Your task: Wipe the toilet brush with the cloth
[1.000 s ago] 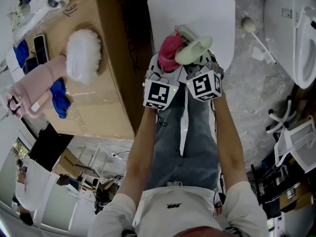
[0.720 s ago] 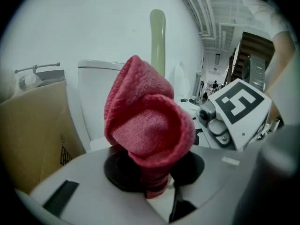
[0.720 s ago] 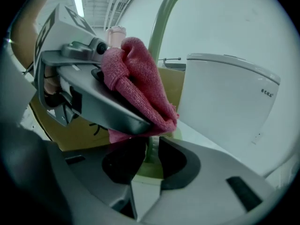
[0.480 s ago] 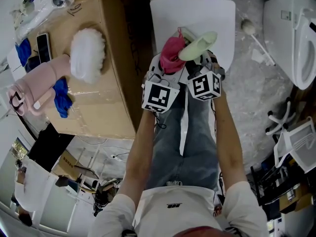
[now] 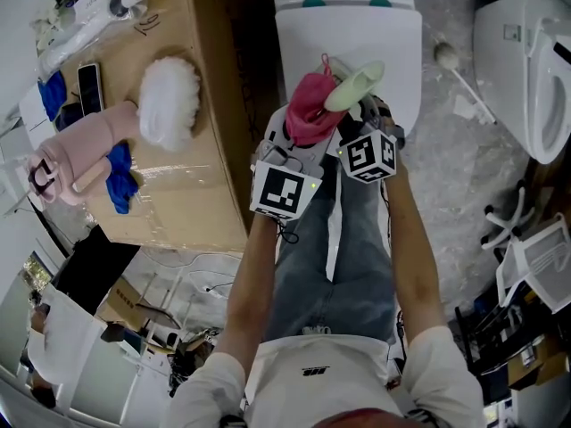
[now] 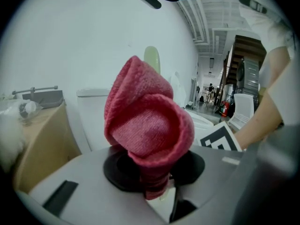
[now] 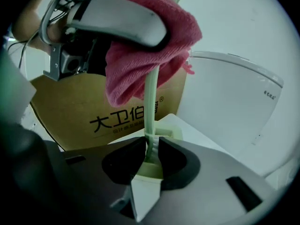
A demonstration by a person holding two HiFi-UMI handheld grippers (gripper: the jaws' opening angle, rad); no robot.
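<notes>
A pink-red cloth is bunched in my left gripper, whose jaws ease open slightly with the cloth still pinched between them. My right gripper is shut on the thin handle of a pale green toilet brush, head pointing away from me. In the right gripper view the cloth wraps against the handle high up, under the left gripper's finger. Both grippers hover over the closed toilet lid.
A cardboard box stands at the left with a white fluffy duster, a pink item, a blue rag and a phone. Another brush lies on the floor; a second toilet stands at the right.
My left gripper has risen with the cloth, sliding it up along the brush handle toward the head. The right gripper and brush have stayed in place.
</notes>
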